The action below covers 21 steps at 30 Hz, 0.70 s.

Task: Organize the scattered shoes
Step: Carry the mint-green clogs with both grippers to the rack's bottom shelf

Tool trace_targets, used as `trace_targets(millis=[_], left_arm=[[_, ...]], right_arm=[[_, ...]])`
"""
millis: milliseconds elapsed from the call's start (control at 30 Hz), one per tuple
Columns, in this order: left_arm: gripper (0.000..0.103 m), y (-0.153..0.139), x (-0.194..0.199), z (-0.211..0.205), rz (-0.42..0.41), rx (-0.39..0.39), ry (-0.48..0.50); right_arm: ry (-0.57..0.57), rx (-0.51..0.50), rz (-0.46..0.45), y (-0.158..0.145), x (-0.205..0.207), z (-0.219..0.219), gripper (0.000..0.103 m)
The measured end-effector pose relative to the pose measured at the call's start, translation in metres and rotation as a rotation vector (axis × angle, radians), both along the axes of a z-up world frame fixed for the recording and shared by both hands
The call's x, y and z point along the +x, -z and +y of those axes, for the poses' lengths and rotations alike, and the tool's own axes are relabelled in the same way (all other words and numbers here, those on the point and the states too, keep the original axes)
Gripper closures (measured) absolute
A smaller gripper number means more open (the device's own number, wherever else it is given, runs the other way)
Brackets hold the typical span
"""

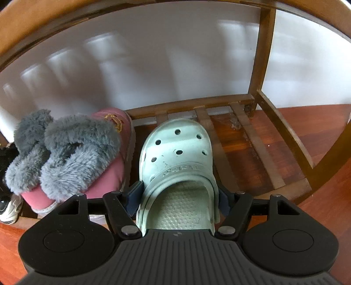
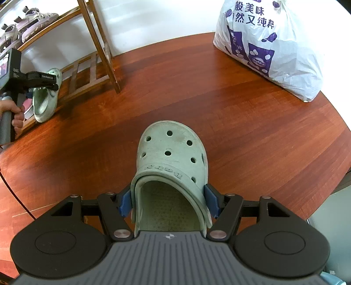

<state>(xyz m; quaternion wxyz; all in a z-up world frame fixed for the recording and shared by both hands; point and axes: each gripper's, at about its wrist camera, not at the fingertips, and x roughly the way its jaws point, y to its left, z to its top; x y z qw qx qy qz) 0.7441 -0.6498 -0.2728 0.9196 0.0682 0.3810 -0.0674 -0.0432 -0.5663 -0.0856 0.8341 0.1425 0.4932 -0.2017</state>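
Note:
A mint-green clog (image 1: 175,149) sits between the blue pads of my left gripper (image 1: 178,199), which is shut on its sides near the heel. Its toe points at the wall over the slats of the wooden shoe rack's bottom shelf (image 1: 248,140). The right wrist view shows this clog (image 2: 45,98) tilted at the rack's front edge, with the left gripper (image 2: 47,82) and a hand (image 2: 13,111) behind it. My right gripper (image 2: 169,202) is shut on the matching mint clog (image 2: 171,151), which hangs above the wooden floor (image 2: 241,122).
Pink slippers with grey fur cuffs (image 1: 81,153) fill the shelf just left of the clog, with a white sneaker (image 1: 8,210) beyond them. The rack's post (image 1: 261,54) stands to the right. Pale sandals (image 2: 33,19) rest on an upper shelf. A white printed plastic bag (image 2: 267,48) sits by the wall.

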Motion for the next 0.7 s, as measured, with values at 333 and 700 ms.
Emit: trace_targets(millis=[333, 700], left_arm=[[0.022, 0.0, 0.002, 0.012, 0.019, -0.043, 0.019], [0.018, -0.022, -0.033, 0.037, 0.013, -0.088, 0.05]], right_arm=[[-0.027, -0.018, -0.005, -0.006, 0.014, 0.009, 0.032], [-0.122, -0.033, -0.032, -0.011, 0.052, 0.03, 0.032]])
